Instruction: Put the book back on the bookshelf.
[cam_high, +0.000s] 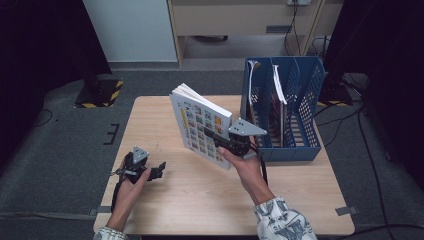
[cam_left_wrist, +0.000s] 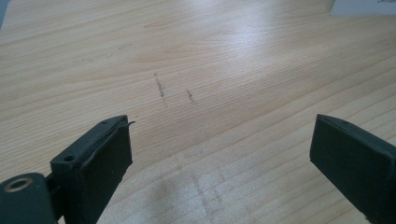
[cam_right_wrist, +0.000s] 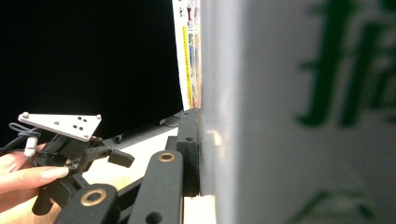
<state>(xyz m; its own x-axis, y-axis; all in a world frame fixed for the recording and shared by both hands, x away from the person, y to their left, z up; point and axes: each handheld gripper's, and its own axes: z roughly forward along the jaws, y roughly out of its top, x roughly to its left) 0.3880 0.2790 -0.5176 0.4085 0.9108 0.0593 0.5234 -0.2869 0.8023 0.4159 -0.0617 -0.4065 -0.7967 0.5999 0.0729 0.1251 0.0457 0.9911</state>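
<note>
A thick white book with a grid of small coloured pictures on its cover stands tilted above the wooden table. My right gripper is shut on its lower right edge. In the right gripper view the book looms close, with one black pad pressed flat against its cover and the other pad hidden behind it. My left gripper rests low at the table's left, open with nothing between its jaws. In the left gripper view the left gripper has only bare wood between its jaws.
A blue mesh file holder with three compartments stands at the table's back right, just right of the book, with papers and thin books in it. The left gripper and a hand show far off in the right gripper view. Dark floor surrounds the table.
</note>
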